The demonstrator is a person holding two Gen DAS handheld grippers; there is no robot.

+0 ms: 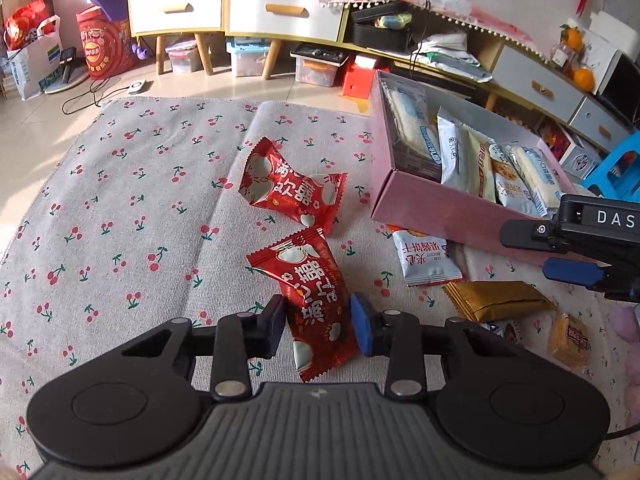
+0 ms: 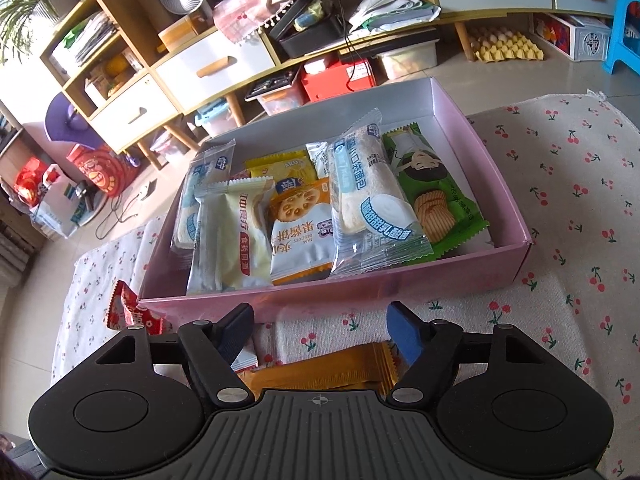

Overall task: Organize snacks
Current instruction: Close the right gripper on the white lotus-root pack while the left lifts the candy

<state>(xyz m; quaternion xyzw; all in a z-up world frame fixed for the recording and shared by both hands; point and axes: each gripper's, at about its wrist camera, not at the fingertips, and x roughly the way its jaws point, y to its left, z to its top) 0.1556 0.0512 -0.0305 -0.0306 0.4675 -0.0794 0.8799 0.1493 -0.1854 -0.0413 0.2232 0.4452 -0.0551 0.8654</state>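
Observation:
On the cherry-print cloth (image 1: 120,184) lie two red snack packets. My left gripper (image 1: 320,316) is shut on the nearer red packet (image 1: 312,280), with a pad pressing each long edge. The other red packet (image 1: 292,188) lies loose just beyond it. A pink box (image 2: 360,292) holds several wrapped snacks. My right gripper (image 2: 320,324) stands open in front of the box's near wall, over a gold packet (image 2: 320,372) that lies flat below its fingers. In the left wrist view the right gripper (image 1: 528,252) reaches in from the right, by the pink box (image 1: 440,204) and above the gold packet (image 1: 496,300).
A white jam-biscuit packet (image 1: 426,258) lies against the box's near wall, and a small orange packet (image 1: 568,340) sits further right. Cabinets on wooden legs (image 1: 248,12), storage bins and bags stand on the floor beyond the cloth. A blue stool (image 2: 624,24) is at the far right.

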